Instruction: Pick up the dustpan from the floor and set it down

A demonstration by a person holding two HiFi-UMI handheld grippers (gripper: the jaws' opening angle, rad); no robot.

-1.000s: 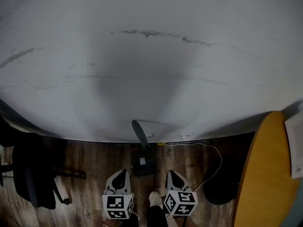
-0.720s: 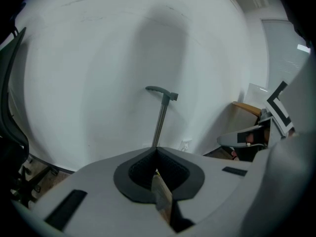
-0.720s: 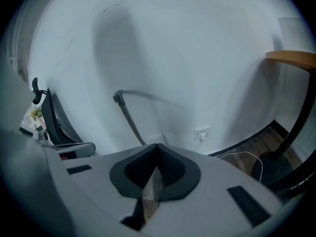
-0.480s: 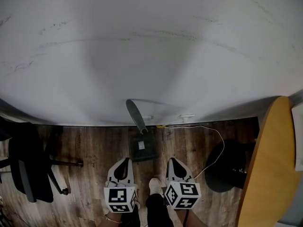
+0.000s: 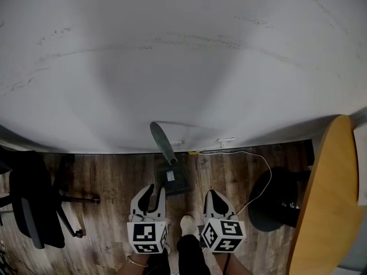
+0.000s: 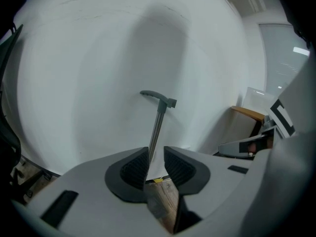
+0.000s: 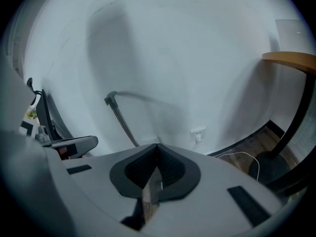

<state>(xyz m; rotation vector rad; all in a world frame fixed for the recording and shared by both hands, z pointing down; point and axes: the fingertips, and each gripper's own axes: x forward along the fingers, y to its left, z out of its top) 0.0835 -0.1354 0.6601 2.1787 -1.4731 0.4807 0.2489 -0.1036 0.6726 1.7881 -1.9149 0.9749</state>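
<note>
In the head view, the dustpan (image 5: 175,182) stands at the far edge of the floor (image 5: 109,182), where the floor meets the wall (image 5: 183,67). Its dark pan sits on the boards and its long handle (image 5: 162,144) leans up against the wall. The left tool (image 5: 152,192) and the right tool (image 5: 212,196) hover near the pan on the side of the person, one at each side, and neither touches it. A white cable (image 5: 258,165) lies on the floor to the right of the dustpan.

In the left gripper view, the jaws of the left tool (image 6: 156,150) stand a little apart. They have just been opening, and nothing is between them. The thin handle (image 6: 157,122) shows through the gap, farther off, with a bent grip on its top.

In the right gripper view, the right tool (image 7: 157,146) is clenched on nothing, its pads pressed together. The handle (image 7: 121,116) shows to the left, against the wall.

The dustpan looks light, probably plastic, with a stiff and smooth handle. The handle seems the best place to hold, either just under the grip or lower down. Held high, the pan may swing or turn around the handle, so a firm grip is needed. The jaws probably need to open wider first.
</note>
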